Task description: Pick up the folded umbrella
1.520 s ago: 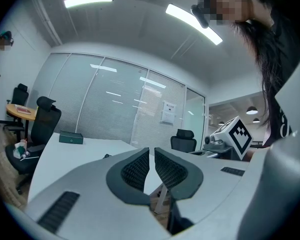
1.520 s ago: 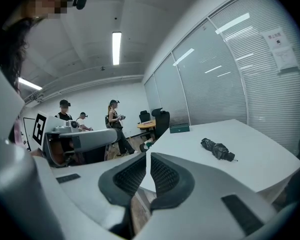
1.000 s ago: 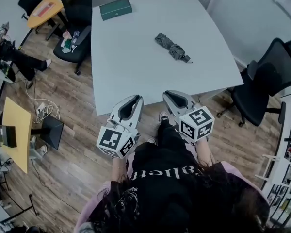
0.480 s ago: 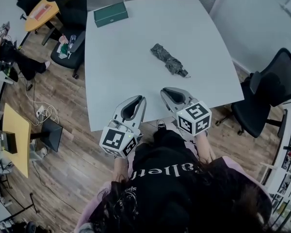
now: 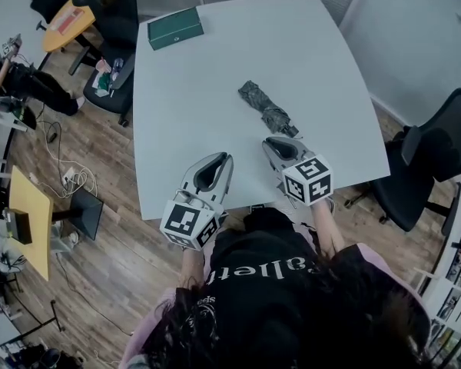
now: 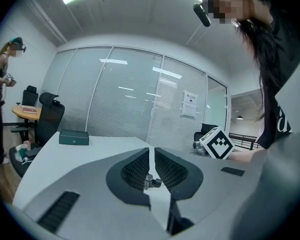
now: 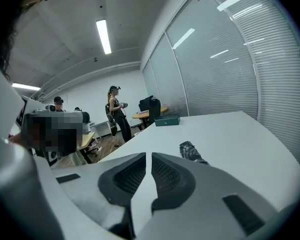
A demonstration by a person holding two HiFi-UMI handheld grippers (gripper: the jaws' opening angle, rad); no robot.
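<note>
Here: folded umbrella [image 5: 263, 108] lies on white counter [image 5: 215, 75]. Right tongs [image 5: 280, 140] together, empty, tips just beside its near end, maybe touching. Left tongs [image 5: 220, 158] together, empty, further left.

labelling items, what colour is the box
The box is dark green, clearest in the head view.

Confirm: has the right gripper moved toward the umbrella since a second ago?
Yes. The right gripper has advanced from the table's near edge toward the folded umbrella, now just short of it.
</note>
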